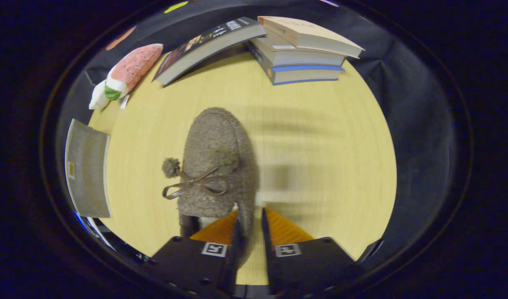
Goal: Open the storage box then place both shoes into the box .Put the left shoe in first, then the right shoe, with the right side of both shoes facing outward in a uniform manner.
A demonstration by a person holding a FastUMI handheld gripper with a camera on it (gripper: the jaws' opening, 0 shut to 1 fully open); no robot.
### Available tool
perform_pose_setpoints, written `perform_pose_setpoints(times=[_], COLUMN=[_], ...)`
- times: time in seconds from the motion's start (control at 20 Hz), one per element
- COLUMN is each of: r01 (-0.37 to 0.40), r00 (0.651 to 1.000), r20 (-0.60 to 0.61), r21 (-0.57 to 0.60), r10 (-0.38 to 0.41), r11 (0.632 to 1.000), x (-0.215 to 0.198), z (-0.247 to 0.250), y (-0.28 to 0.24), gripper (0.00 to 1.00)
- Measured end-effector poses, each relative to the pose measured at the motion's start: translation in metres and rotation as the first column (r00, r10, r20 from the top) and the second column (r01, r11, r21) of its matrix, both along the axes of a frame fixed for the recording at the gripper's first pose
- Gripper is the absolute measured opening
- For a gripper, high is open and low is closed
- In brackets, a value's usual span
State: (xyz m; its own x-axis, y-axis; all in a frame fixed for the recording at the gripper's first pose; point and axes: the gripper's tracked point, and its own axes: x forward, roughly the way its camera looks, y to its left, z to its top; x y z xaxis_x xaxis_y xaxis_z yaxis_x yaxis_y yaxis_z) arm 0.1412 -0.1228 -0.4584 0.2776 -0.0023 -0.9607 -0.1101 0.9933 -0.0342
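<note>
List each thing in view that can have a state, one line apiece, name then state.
gripper: fingers nearly closed, pinching the shoe's side wall at the collar
shoe: fuzzy, held by its side wall, toe pointing away from the fingers, bow tied
stack of books: closed, lying flat beyond the shoe
black book: closed, leaning on the stack
watermelon plush: lying at the table edge
grey panel: flat, left of the shoe

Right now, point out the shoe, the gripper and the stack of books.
shoe (216, 162): gripper view, fuzzy upper.
gripper (250, 226): gripper view, fingers pinching the shoe's rim.
stack of books (304, 56): gripper view, page edges.
</note>
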Motion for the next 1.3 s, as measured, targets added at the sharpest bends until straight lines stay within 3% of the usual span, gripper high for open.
perform_pose_setpoints(times=[0.05, 0.15, 0.2, 0.3, 0.4, 0.6, 0.85, 1.3], r01=[-0.017, 0.016, 0.033, 0.069, 0.07, 0.154, 0.114, 0.055], r00=[1.0, 0.999, 0.999, 0.997, 0.997, 0.987, 0.986, 0.976], r20=[0.019, 0.031, 0.039, 0.033, 0.032, 0.016, 0.101, 0.19], r21=[-0.013, 0.003, 0.014, 0.036, 0.041, 0.124, 0.164, 0.243], r10=[0.017, -0.016, -0.034, -0.07, -0.071, -0.157, -0.132, -0.103], r11=[1.0, 1.0, 0.999, 0.997, 0.997, 0.98, 0.98, 0.969], x=[0.002, 0.004, 0.004, 0.003, 0.003, -0.015, -0.032, -0.066], z=[-0.004, 0.002, -0.001, 0.0, 0.001, 0.024, 0.096, 0.207], y=[0.001, 0.002, 0.002, 0.002, 0.0, 0.009, 0.049, 0.183], gripper=[0.14, 0.17, 0.05, 0.0, 0.0, 0.0, 0.0, 0.0])
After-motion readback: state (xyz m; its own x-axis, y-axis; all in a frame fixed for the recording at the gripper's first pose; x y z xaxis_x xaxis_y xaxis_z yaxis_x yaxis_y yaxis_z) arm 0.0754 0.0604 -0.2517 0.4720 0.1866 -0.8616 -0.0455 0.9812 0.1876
